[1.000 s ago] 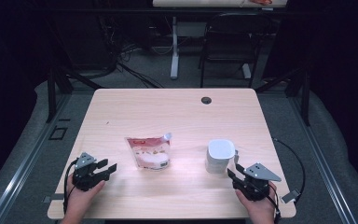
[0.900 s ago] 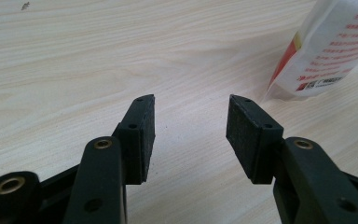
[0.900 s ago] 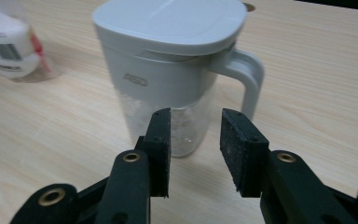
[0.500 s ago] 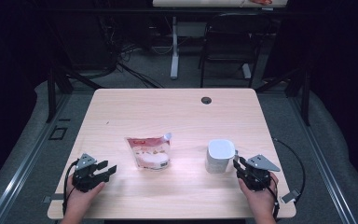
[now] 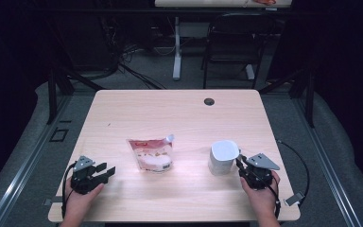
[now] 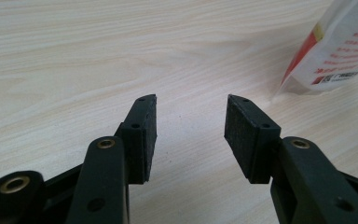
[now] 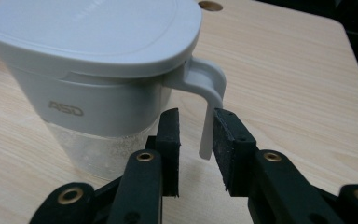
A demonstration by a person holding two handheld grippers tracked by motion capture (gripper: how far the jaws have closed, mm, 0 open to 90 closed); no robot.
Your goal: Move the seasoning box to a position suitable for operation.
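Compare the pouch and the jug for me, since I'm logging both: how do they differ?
The pouch lies flat and soft, printed red on white; the jug stands upright, rigid, plain white with a lid. The jug's handle sits between the right gripper's jaws; the pouch lies apart from the left gripper. Both rest on the table.

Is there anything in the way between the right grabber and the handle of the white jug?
No, nothing blocks it. The right gripper already has the jug's handle between its jaws, which have just been closing. The pads do not look pressed on it yet. The snack pouch lies off to the side.
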